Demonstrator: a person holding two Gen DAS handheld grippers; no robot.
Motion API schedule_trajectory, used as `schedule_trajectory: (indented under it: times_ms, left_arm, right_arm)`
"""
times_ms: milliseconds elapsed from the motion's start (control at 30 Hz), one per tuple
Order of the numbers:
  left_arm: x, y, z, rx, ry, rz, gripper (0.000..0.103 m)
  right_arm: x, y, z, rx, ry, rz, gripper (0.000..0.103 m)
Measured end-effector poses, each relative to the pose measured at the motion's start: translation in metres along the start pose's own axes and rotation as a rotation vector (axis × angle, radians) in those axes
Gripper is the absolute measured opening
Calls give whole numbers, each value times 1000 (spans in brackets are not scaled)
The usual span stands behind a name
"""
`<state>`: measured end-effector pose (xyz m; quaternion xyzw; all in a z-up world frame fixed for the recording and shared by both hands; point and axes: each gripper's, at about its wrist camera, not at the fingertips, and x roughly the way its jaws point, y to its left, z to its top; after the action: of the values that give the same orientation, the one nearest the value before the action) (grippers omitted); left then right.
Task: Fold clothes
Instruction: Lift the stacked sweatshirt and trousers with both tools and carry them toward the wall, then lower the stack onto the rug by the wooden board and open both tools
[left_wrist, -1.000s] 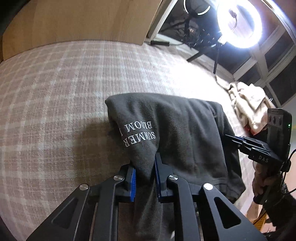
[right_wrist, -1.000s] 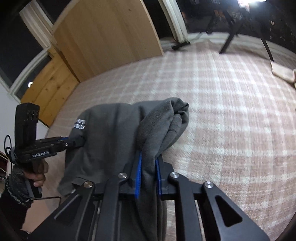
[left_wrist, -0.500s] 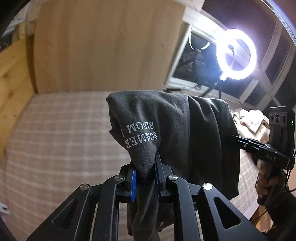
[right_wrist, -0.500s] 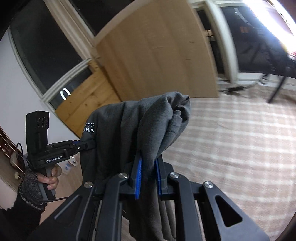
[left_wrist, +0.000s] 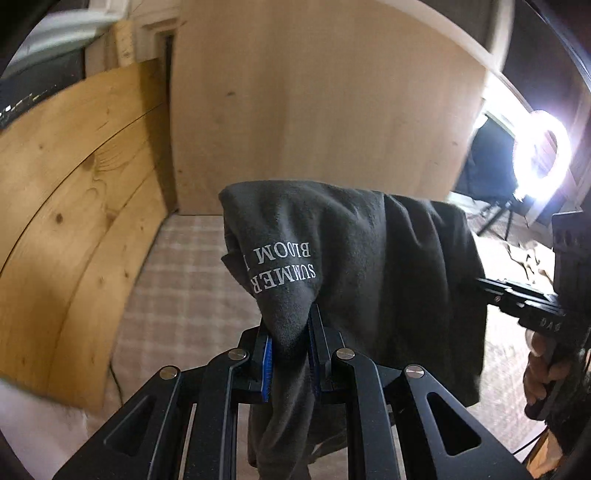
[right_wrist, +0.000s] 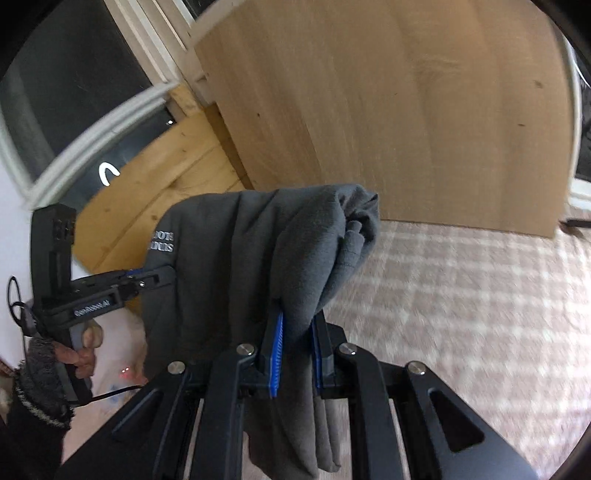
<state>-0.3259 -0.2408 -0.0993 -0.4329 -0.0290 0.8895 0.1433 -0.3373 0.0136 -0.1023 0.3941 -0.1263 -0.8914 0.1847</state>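
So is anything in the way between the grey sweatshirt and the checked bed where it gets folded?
Nothing visible. The grey sweatshirt hangs pinched in the left gripper and the right gripper, above the checked bed. The stretch of bed in view looks bare; the part right under the cloth is hidden.

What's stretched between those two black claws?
A dark grey garment with white lettering spans from the left gripper to the right gripper, each shut on a bunched end. Both wrist views show it.

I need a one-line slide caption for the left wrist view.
Left gripper clamps a grey garment printed SUMMER BLOOM; right gripper grips its far side above the plaid surface.
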Motion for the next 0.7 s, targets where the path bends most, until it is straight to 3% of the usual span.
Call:
schedule_trajectory:
  times_ms: [167, 367, 500, 700]
  left_arm:
    - [53, 40, 12, -40, 39, -31, 14]
    - [106, 66, 22, -47, 93, -44, 13]
    - [125, 80, 28, -32, 106, -34, 13]
    - [153, 93, 18, -20, 151, -28, 13]
  right_arm:
    - [56, -14, 10, 3, 73, -84, 13]
    - [99, -24, 20, 29, 115, -93, 13]
    - [117, -24, 23, 18, 133, -94, 12]
    - [137, -31, 12, -67, 194, -179, 14]
